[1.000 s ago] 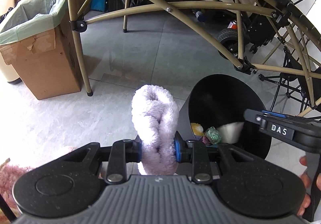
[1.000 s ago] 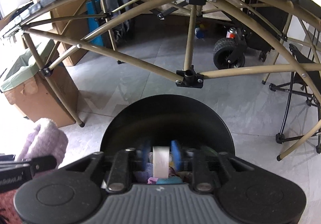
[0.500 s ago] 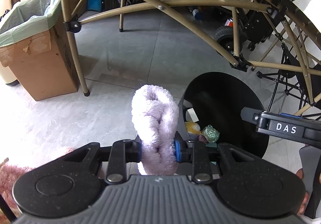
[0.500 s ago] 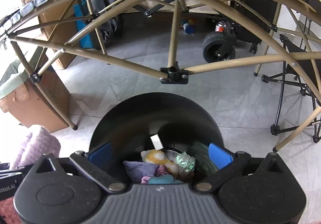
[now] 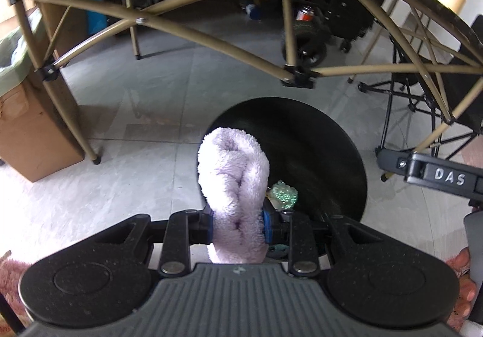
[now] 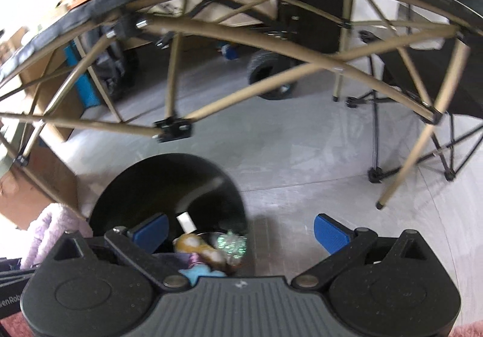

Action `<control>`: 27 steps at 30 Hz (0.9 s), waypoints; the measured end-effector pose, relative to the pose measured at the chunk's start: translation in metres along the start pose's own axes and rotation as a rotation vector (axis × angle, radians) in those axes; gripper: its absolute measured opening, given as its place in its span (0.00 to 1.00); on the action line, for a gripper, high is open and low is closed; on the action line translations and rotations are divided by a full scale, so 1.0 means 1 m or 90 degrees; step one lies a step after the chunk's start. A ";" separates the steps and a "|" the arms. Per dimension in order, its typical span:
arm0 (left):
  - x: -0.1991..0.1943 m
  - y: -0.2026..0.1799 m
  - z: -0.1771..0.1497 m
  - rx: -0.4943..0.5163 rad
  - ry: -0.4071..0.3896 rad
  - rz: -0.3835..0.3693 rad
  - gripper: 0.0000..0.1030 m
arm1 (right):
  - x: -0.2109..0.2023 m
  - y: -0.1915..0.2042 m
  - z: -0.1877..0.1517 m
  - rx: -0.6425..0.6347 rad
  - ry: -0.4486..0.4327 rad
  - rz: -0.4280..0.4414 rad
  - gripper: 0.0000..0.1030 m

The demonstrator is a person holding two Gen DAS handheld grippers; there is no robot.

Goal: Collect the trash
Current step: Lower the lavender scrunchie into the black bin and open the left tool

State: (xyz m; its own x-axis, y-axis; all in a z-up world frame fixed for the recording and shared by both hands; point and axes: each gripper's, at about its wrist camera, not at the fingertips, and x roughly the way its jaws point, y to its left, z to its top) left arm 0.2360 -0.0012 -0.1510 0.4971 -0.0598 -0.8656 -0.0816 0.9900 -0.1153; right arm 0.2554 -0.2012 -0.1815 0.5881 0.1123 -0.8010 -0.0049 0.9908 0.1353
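so going left to right: the left claw (image 5: 238, 226) is clamped tight on a rolled lilac fluffy cloth (image 5: 232, 183), which sticks up between the blue pads; it sits at the near left edge of the black bin (image 5: 332, 155), not clearly over the opening; if it lets go here I reckon the roll could clip the rim and flop onto the grey tile floor (image 5: 135, 131); fluffy stuff also tends to cling to pads, so it may hang from one side instead of dropping clean

the bin already holds a yellow-white lump (image 6: 196, 246), a crinkly green wad (image 6: 232, 246) and a white slip (image 6: 186, 222), so a bulky roll might perch on the pile rather than sink

the right claw (image 6: 241, 231) has its jaws just swung wide apart with nothing between them, hovering at the bin's right side; both tools are close together and a bump could jog the cloth loose early; the tan frame of the folding worktop (image 6: 271, 44) is just beyond the bin, so a high swing could snag it
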 end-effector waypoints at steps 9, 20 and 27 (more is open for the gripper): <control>0.010 -0.033 0.007 0.047 0.006 -0.003 0.28 | -0.013 -0.043 -0.001 0.065 -0.025 -0.003 1.00; 0.034 -0.061 0.022 0.073 0.044 -0.006 0.28 | -0.011 -0.073 -0.004 0.124 -0.028 -0.027 1.00; 0.052 -0.078 0.030 0.076 0.080 -0.003 0.28 | -0.011 -0.084 -0.005 0.154 -0.028 -0.027 1.00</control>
State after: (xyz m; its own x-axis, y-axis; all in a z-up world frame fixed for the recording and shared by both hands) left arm 0.2941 -0.0774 -0.1724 0.3843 -0.0721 -0.9204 0.0276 0.9974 -0.0666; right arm 0.2452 -0.2847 -0.1875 0.6184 0.0620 -0.7834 0.2112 0.9471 0.2417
